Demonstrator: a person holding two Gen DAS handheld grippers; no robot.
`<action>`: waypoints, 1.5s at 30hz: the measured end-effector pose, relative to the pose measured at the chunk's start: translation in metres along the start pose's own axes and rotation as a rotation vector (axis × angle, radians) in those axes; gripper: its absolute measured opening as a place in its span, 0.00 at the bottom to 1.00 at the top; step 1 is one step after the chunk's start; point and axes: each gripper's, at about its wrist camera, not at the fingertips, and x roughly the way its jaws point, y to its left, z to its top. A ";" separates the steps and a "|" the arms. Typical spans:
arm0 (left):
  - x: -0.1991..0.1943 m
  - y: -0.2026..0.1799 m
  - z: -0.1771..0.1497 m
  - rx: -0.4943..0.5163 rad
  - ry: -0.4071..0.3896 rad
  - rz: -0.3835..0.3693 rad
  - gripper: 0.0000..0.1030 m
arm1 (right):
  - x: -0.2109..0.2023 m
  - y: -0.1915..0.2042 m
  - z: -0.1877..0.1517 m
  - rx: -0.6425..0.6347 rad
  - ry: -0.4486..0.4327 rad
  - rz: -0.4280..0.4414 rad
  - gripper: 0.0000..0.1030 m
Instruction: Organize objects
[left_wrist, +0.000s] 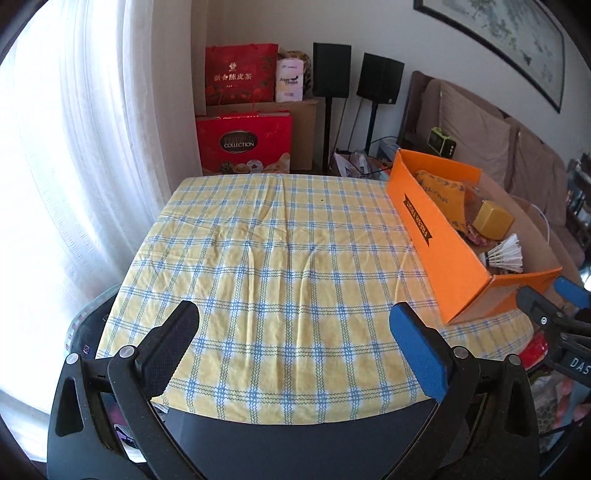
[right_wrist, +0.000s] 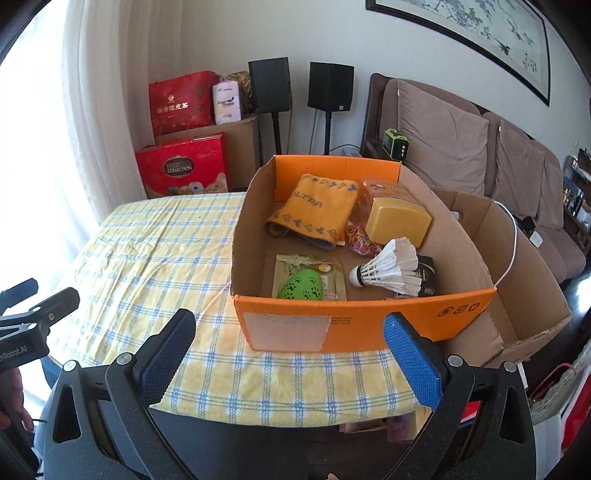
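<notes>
Left wrist: left gripper (left_wrist: 295, 332) fingers spread, empty, over checked bench (left_wrist: 258, 240); orange box (left_wrist: 443, 243) at right reads "FRESH FRUIT".

Right wrist: right gripper (right_wrist: 290, 338) fingers spread, empty, facing box holding shuttlecock (right_wrist: 391, 267), green egg (right_wrist: 301, 286), "ULTRA" towel (right_wrist: 314, 210). Likely approach: descend vertically, clear box wall.

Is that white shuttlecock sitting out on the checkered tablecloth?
No, the shuttlecock lies on its side inside the orange box, next to a green egg-shaped toy.
</notes>
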 end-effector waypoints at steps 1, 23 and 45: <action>-0.002 -0.001 -0.002 0.010 -0.009 0.012 1.00 | -0.002 0.000 -0.001 0.000 -0.005 -0.005 1.00; -0.003 0.004 -0.011 0.004 0.022 0.044 1.00 | -0.010 0.005 -0.005 0.024 -0.010 -0.006 1.00; -0.004 0.006 -0.012 0.004 0.023 0.056 1.00 | -0.014 0.007 -0.003 0.036 -0.017 0.001 1.00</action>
